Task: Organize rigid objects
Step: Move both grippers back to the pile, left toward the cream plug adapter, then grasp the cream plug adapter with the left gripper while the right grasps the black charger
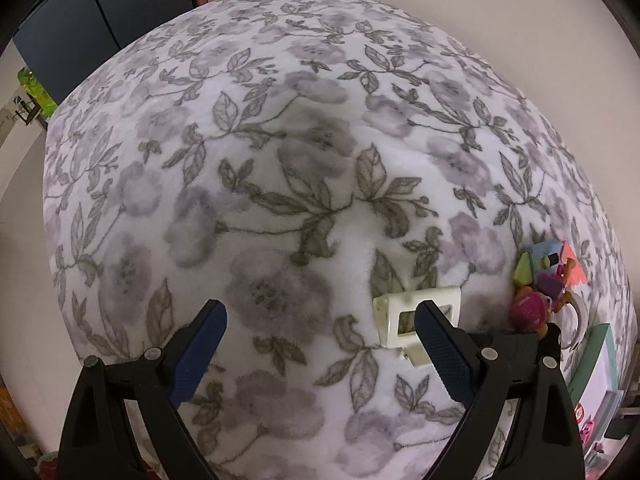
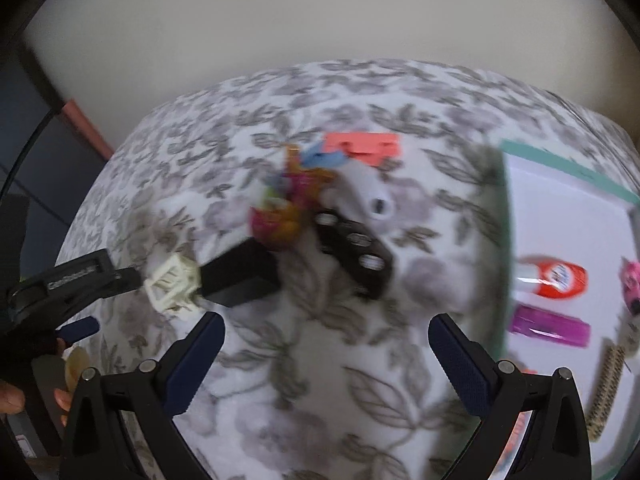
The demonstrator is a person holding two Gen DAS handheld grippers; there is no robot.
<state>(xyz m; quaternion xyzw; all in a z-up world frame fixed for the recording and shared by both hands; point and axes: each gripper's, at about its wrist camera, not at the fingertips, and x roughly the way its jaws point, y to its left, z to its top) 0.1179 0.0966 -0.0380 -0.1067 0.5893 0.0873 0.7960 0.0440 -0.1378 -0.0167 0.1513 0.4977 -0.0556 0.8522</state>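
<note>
The cream plastic frame piece [image 1: 416,320] lies at lower right of the left wrist view, just by the left tool [image 1: 320,354], whose fingers stand wide. It looks light, stiff and hollow; gripping across its open walls seems safest. The right tool [image 2: 326,356] is also wide and empty. Everything rests on a soft floral blanket [image 1: 280,140], beside a white tray [image 2: 560,208].
</note>
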